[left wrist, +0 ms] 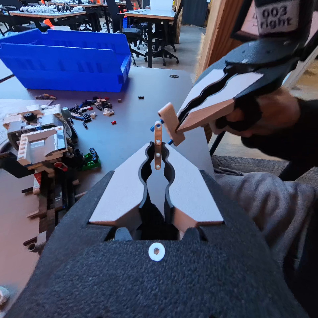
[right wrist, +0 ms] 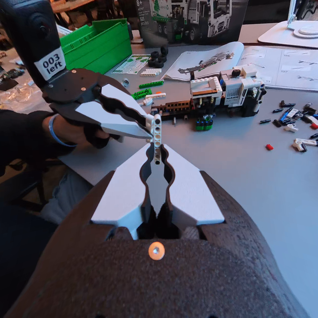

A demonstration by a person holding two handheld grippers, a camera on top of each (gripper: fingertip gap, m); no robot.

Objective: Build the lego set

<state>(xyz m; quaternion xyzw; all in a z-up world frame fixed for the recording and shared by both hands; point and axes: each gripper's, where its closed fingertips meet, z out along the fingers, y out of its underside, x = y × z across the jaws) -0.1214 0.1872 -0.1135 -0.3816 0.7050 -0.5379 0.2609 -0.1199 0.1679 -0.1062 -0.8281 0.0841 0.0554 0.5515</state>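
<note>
Right wrist view: right gripper (right wrist: 157, 151) and left gripper (right wrist: 149, 128) each clench a white holed plastic beam (right wrist: 157, 137); misaligned blue pins (left wrist: 155, 126) could jam.

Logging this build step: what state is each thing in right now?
Left gripper: shut on a thin white holed beam.
Right gripper: shut on a wider white holed beam with blue pins.
Partly built white and black lego truck: unfinished, lying on the table.
Paper instruction booklet: open.
Green plastic bin: upright.
</note>
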